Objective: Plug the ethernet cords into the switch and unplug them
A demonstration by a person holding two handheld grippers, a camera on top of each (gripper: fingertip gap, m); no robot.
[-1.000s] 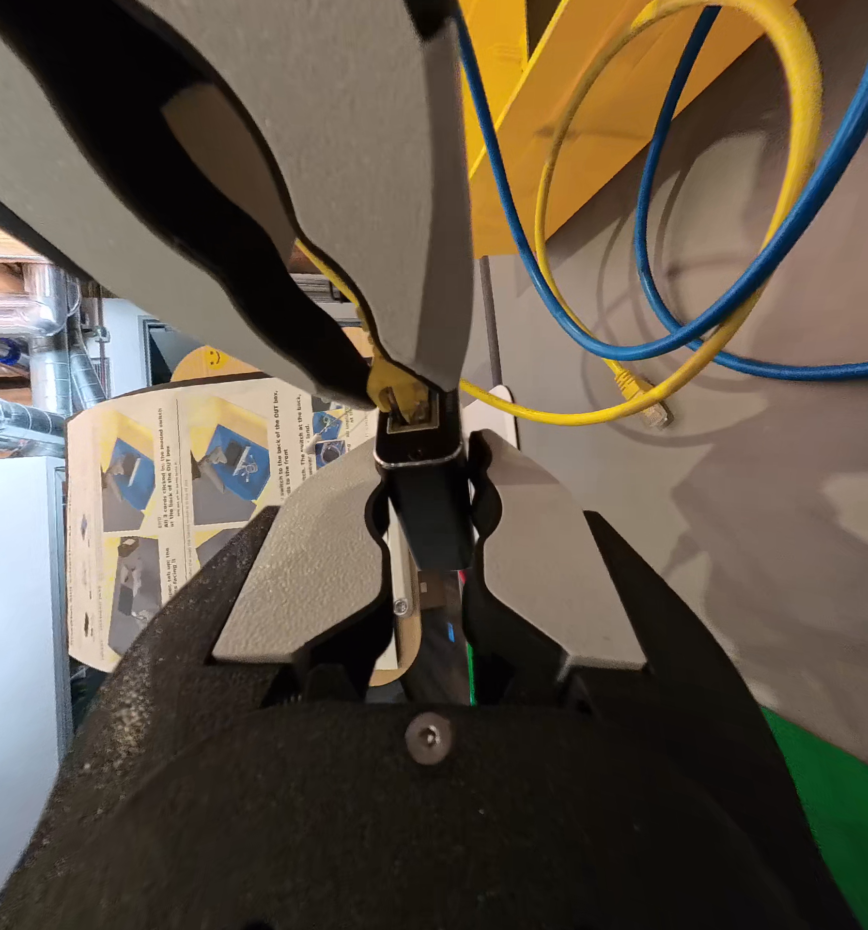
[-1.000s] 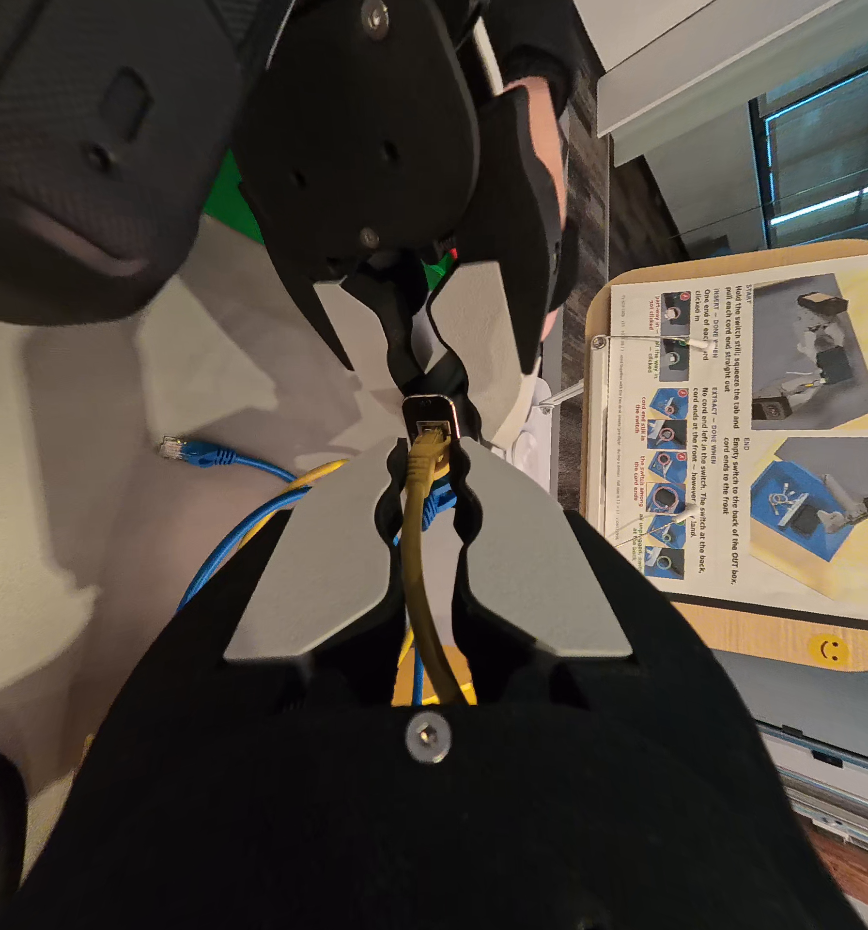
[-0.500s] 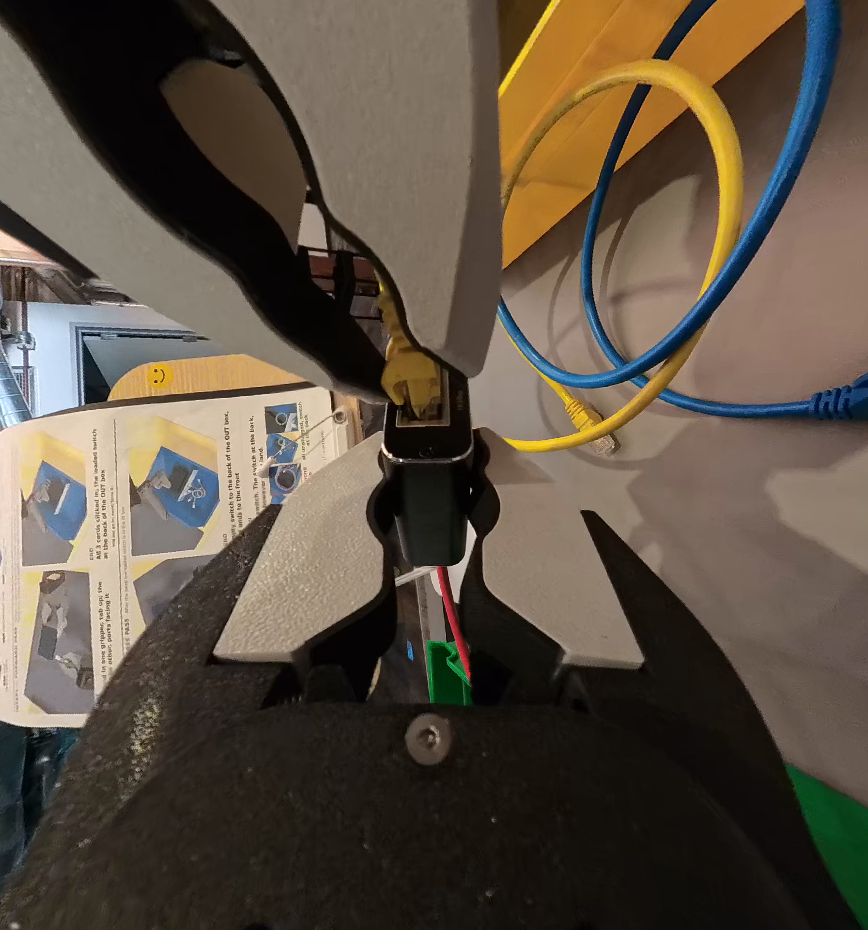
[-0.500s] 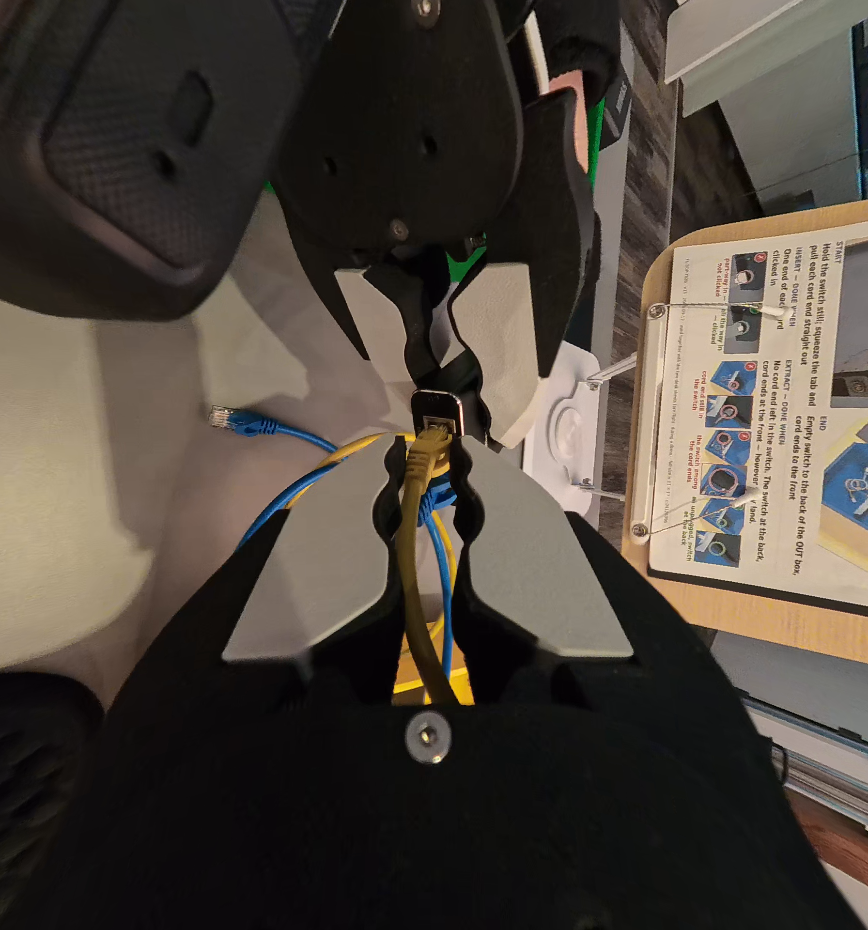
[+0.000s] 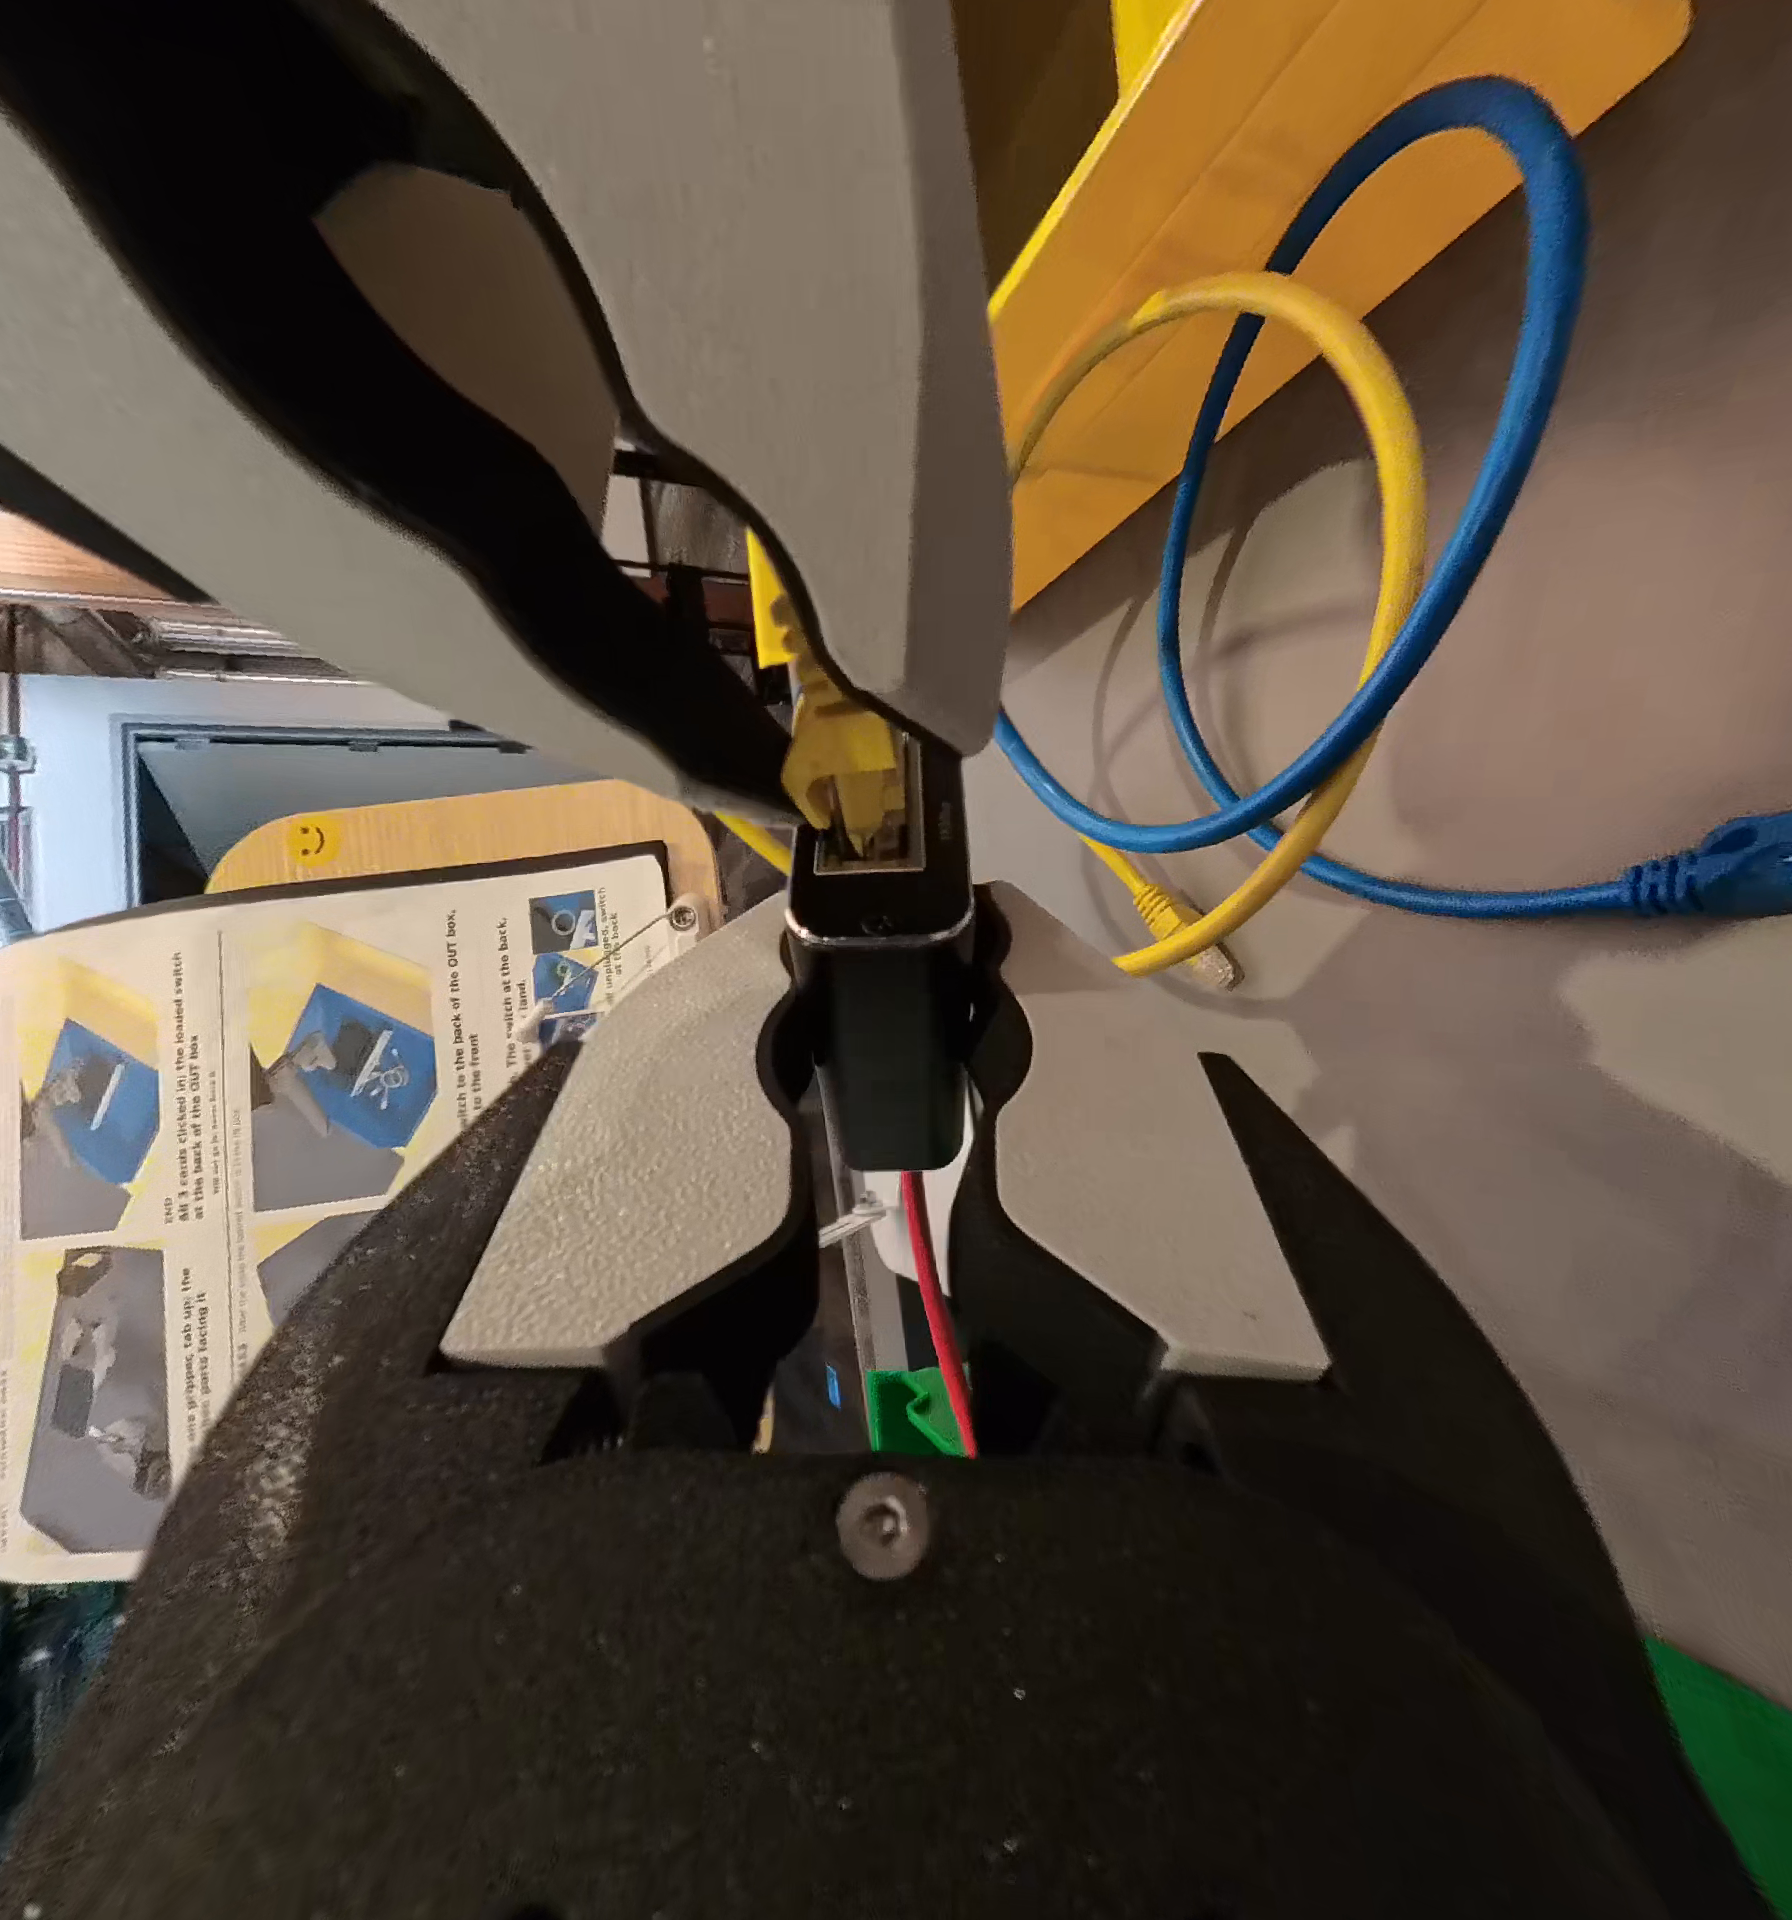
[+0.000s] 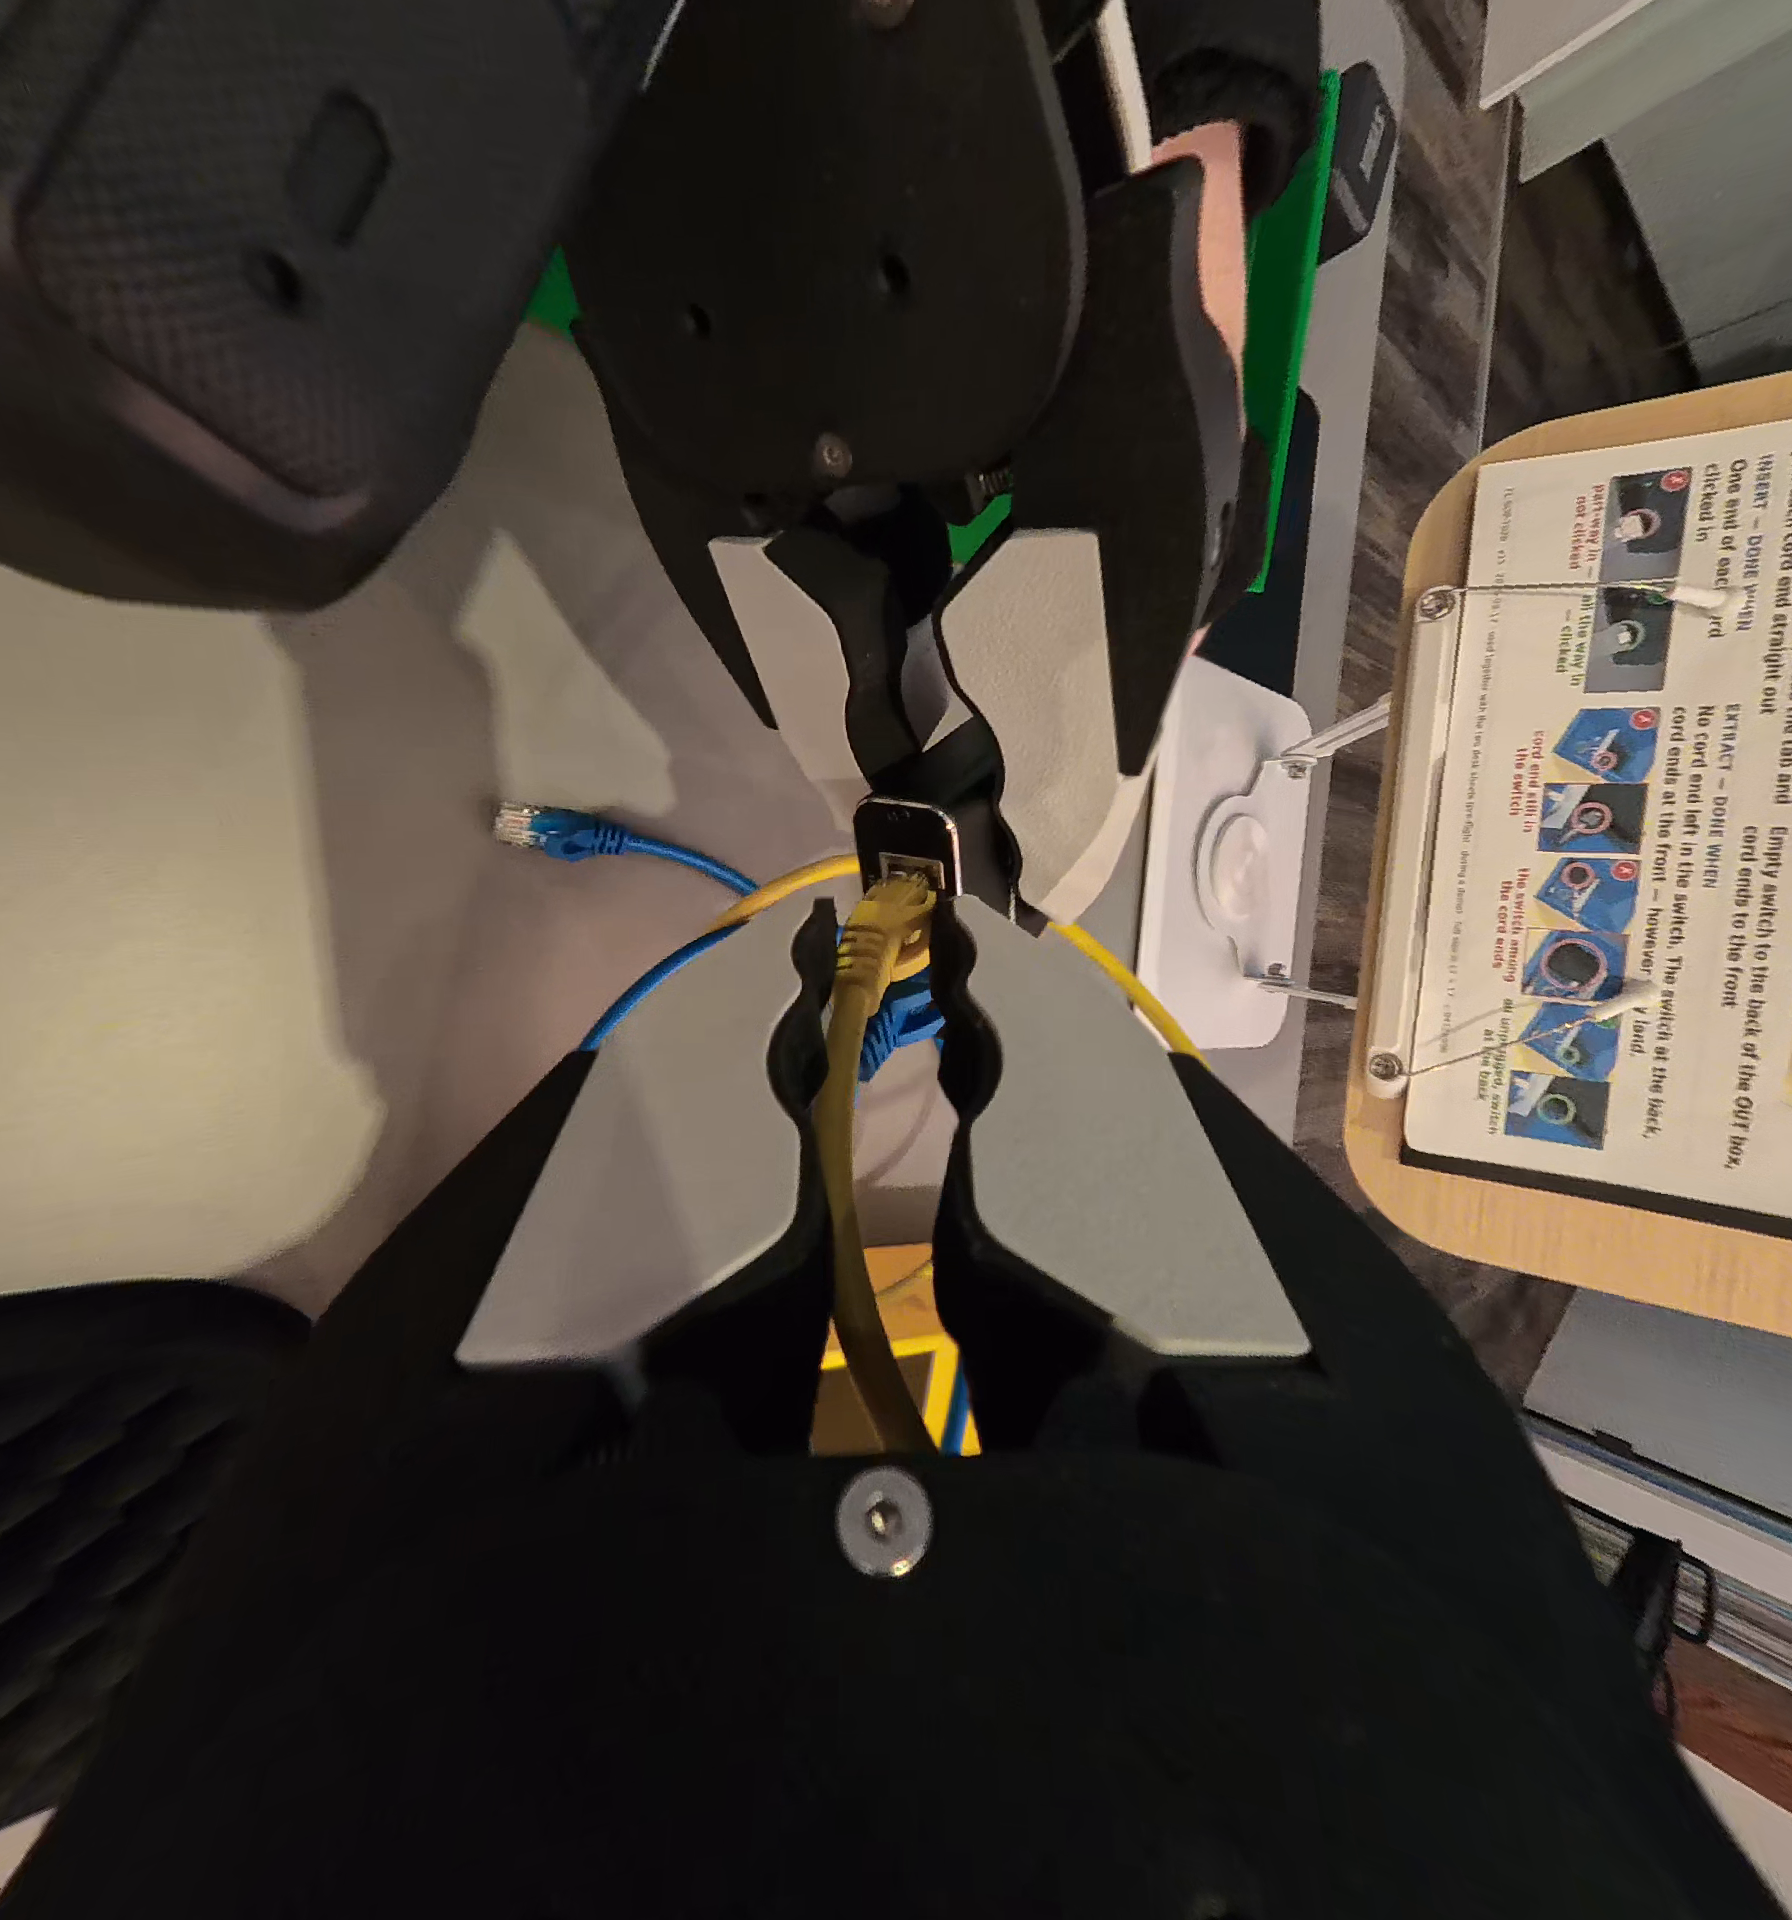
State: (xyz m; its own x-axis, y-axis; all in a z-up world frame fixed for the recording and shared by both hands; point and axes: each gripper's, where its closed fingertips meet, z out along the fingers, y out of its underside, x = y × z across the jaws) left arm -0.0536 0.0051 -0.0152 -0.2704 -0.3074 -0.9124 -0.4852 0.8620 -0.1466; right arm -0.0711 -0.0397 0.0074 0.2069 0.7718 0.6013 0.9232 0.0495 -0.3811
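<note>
A blue ethernet cord [image 6: 601, 837] is lying loose on the grey tabletop [image 6: 196, 831] at left. At centre, the left gripper [image 5: 887, 997] is clamping the black switch [image 5: 887, 1029], its long axis running along the fingers, port facing away. The right gripper [image 6: 887, 951] is pinching the yellow cord's plug [image 6: 897, 925], nosed into that port. An instruction board [image 6: 1640, 831] is standing beyond the table's right edge.

two grippers: left gripper [image 5: 887, 914], right gripper [image 6: 876, 935]. one black switch [image 5: 887, 1029]. yellow cords, two: one yellow cord [image 6: 850, 1091] at the switch port, one loose yellow cord [image 5: 1385, 582] far right. one blue cord [image 5: 1494, 436]. one instruction sheet [image 6: 1640, 831].
</note>
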